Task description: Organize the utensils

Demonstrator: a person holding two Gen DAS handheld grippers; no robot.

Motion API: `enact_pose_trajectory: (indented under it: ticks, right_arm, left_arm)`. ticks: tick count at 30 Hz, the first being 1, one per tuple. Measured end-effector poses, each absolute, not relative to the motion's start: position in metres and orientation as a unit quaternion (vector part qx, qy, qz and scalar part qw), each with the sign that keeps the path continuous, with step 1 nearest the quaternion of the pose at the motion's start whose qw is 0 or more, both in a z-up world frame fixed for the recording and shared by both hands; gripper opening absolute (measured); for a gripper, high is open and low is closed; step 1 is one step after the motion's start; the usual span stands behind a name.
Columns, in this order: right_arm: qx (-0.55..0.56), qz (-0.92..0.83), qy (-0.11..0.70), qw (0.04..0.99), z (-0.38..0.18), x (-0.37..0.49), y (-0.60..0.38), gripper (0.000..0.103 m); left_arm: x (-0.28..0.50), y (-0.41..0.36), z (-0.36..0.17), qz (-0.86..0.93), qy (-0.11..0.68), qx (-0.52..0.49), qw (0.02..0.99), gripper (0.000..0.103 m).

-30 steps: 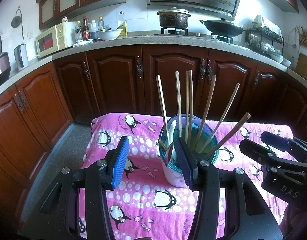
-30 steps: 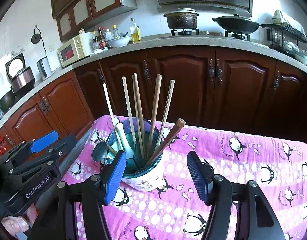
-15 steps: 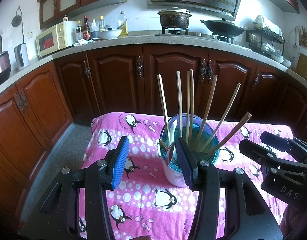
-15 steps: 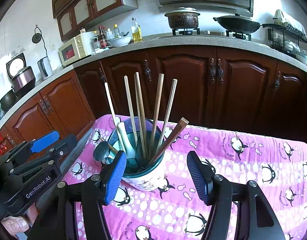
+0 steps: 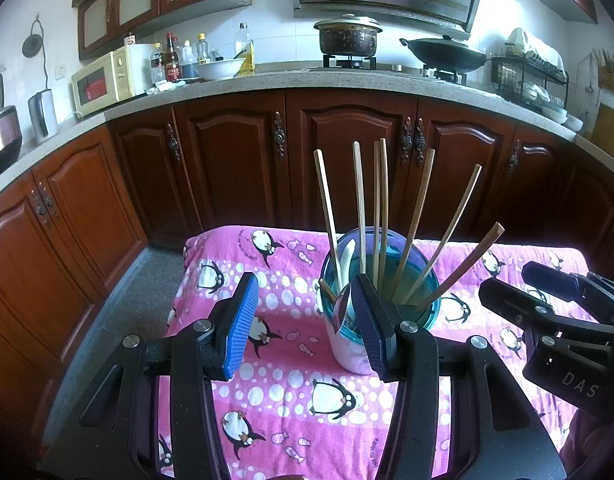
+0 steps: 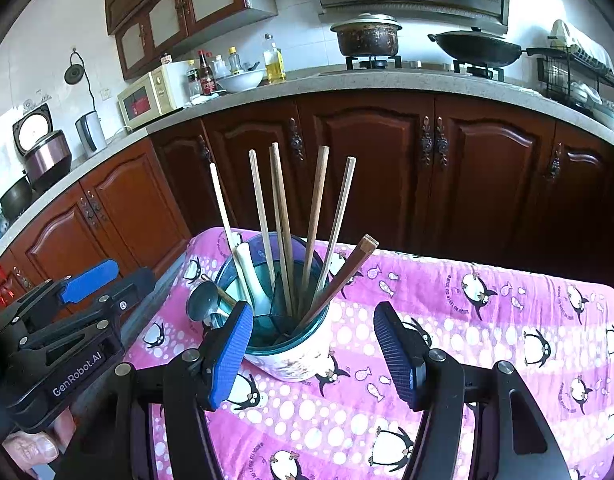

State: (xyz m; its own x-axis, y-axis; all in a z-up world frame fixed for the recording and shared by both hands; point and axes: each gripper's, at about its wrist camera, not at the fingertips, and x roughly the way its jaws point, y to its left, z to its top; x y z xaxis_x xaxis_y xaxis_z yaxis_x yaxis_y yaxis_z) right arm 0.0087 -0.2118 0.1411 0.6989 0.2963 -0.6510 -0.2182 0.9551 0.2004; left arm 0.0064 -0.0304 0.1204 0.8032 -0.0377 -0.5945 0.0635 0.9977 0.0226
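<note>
a round utensil holder with a teal rim and a white patterned body [image 6: 291, 344] is seen standing upright on a desk covered by a pink cloth printed with penguins and white dots [image 6: 487, 320]. several long wooden chopsticks [image 6: 281, 216] are held in it, fanned out and leaning on the rim, the darkest one tilted furthest to the right in the right wrist view. a white ceramic spoon [image 6: 249, 276] is stood among them, and a small metal spoon [image 6: 203, 304] is seen sticking out over the holder's left rim.

the left hand-held gripper [image 5: 303, 320] is held low over the cloth with its blue-padded fingers apart; nothing is clamped between them. in the left wrist view the holder [image 5: 347, 352] is seen just behind the right finger, outside the gap. whether that finger touches the holder cannot be told.

the right hand-held gripper [image 6: 313, 354] is also held with its fingers apart and nothing gripped. the holder is seen at the left side of its gap, beyond the fingertips, close to the left pad.

behind the desk, dark brown wooden cabinets [image 6: 367, 168] are seen beneath a grey speckled kitchen worktop [image 6: 387, 80], on which a cream microwave [image 6: 147, 98] is set.
</note>
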Motion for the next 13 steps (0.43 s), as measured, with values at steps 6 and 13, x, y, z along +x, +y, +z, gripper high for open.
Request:
enact_pose_trajectory:
  ticks: [6, 13]
  right_arm:
    - [0.054, 0.139, 0.362, 0.920, 0.140, 0.009, -0.214, 0.061]
    - [0.056, 0.129, 0.365, 0.920, 0.133, 0.009, -0.232, 0.061]
  left_arm:
    - [0.006, -0.031, 0.120, -0.027, 0.312, 0.022, 0.949, 0.048]
    - [0.008, -0.031, 0.119, -0.037, 0.305, 0.023, 0.951, 0.048]
